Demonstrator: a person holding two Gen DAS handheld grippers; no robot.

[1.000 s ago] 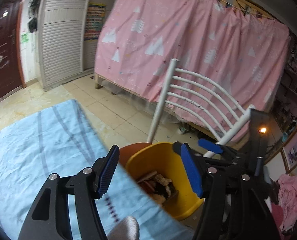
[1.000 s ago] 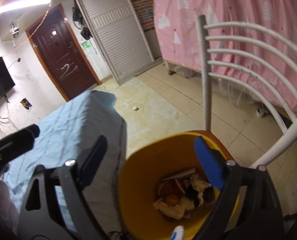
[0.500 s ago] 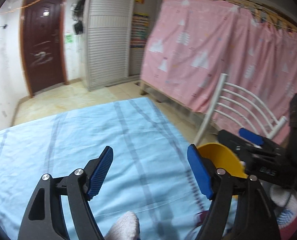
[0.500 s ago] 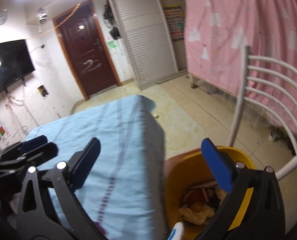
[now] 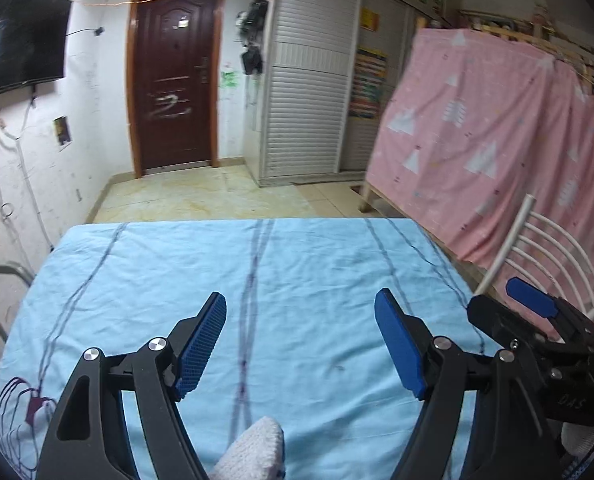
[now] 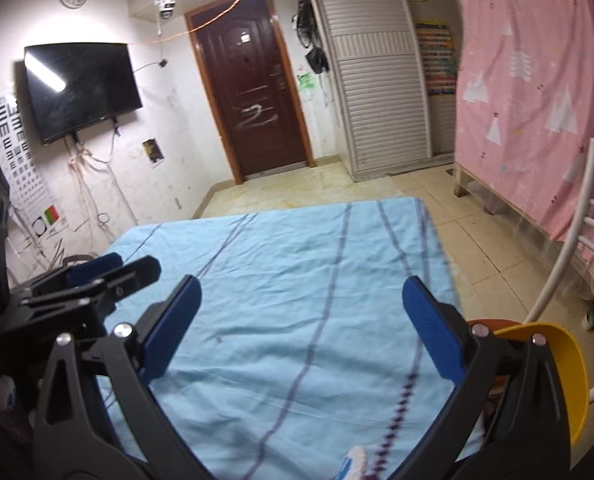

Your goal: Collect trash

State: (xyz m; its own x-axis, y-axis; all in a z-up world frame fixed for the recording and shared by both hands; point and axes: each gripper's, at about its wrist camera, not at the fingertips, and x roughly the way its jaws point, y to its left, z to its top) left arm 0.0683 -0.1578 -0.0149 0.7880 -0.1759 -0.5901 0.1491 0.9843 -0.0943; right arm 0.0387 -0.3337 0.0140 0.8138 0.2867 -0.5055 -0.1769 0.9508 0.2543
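- While both hovered over the light-blue striped cloth-covered bench [image 5: 297, 280], left hand-held gripper [image 5: 301, 344]: jaws apart, empty.
- Right hand-held gripper [image 6: 301, 320]: jaws apart, empty.
- Yellow plastic trash bin [image 6: 569, 364]: beside bench's right edge, below white slatted chair [image 6: 585, 240].

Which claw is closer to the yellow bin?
The right claw. The yellow trash bin sits just beside its right finger, past the blue tablecloth's edge. The left claw is over the tablecloth's middle.

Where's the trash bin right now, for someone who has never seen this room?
Find the table under the light blue cloth, then follow its right edge toward the white slatted chair. The yellow bin sits low between them, partly hidden behind the right tool. It is the only bright yellow thing there, beside something reddish-brown.
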